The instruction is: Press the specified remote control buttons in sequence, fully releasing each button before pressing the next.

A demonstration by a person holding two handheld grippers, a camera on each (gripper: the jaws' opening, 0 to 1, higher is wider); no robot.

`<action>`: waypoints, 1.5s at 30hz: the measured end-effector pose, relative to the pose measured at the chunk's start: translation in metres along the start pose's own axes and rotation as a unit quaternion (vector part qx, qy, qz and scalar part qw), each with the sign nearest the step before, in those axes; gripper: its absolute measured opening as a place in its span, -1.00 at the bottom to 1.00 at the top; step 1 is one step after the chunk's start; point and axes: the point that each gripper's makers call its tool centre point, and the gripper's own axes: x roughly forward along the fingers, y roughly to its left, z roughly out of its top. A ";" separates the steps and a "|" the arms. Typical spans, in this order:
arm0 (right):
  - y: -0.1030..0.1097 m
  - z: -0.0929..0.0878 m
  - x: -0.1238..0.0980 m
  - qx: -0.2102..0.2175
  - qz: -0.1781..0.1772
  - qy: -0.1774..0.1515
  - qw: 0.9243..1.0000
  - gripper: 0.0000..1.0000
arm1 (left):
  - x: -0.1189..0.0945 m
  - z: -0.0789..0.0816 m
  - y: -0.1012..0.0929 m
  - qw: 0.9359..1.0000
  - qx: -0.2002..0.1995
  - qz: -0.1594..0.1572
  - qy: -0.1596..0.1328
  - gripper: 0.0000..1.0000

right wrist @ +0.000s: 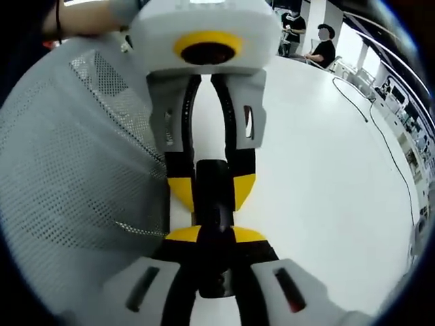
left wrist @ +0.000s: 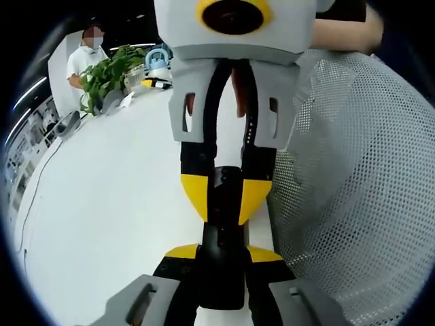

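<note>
White table (left wrist: 102,224) spreads over the left and lower part of the left gripper view, and over the right half of the right gripper view (right wrist: 326,204). Grey mesh chair back (left wrist: 353,190) fills the right side of the left gripper view and the left side of the right gripper view (right wrist: 75,176).

Left gripper (left wrist: 223,261) rises from bottom centre of its view, jaws closed on the near end of a black remote control (left wrist: 223,224). Right gripper (left wrist: 224,197) comes down from the top of that frame, pointing straight back at it, yellow-tipped jaws clamped on the remote's far end.

Right gripper view mirrors this: own gripper (right wrist: 216,241) from the bottom, left gripper (right wrist: 212,190) from the top, remote control (right wrist: 215,210) held lengthwise between them, at centre frame above the table edge.

Green plant (left wrist: 109,75) upper left of the left gripper view. Thin black cable (right wrist: 380,136) runs along the table, right side of the right gripper view.
</note>
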 end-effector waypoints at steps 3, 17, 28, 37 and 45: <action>0.001 -0.001 0.000 -0.006 0.000 0.005 1.000 -0.71 | 0.000 0.000 0.000 1.000 0.002 -0.001 0.001 -0.49; -0.001 -0.018 -0.003 0.004 -0.010 0.037 0.999 -0.53 | 0.000 0.000 0.000 1.000 0.001 0.001 -0.003 -0.49; -0.002 -0.037 -0.005 0.012 -0.005 0.071 0.997 -0.51 | 0.000 0.000 0.000 1.000 0.001 0.000 -0.002 -0.49; -0.003 -0.038 -0.008 0.022 -0.005 0.069 0.997 -0.51 | -0.002 -0.001 0.000 1.000 -0.007 -0.005 -0.013 -0.49; -0.003 -0.048 -0.013 0.021 -0.009 0.076 0.997 -0.51 | -0.001 -0.002 0.000 1.000 0.001 -0.001 -0.006 -0.49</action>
